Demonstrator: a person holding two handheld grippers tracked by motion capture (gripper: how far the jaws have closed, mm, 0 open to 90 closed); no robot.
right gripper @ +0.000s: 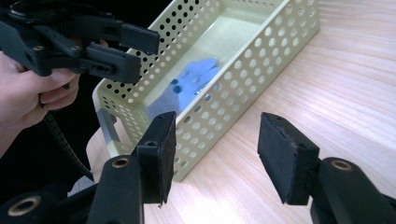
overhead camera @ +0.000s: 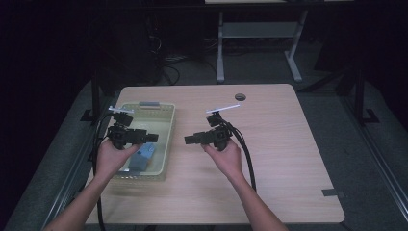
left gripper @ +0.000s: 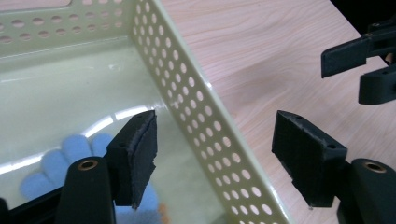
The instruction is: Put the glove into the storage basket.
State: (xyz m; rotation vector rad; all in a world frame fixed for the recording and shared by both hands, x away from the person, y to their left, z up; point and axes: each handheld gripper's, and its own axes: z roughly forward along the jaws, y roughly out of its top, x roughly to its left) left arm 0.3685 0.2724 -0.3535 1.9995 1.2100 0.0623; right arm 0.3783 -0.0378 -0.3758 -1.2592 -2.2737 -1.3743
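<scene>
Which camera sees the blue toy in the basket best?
The right gripper view: the blue toy lies whole in the basket. The left gripper view has it partly behind a tong; the high view shows it small.

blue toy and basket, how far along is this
Looks done: the blue toy lies inside the basket. In hand: nothing; the left tongs over the basket and the right tongs over the table are both open and empty. Left: nothing else on the table seems to need packing.

Open tongs straddle basket wall (blue toy inside)
</scene>
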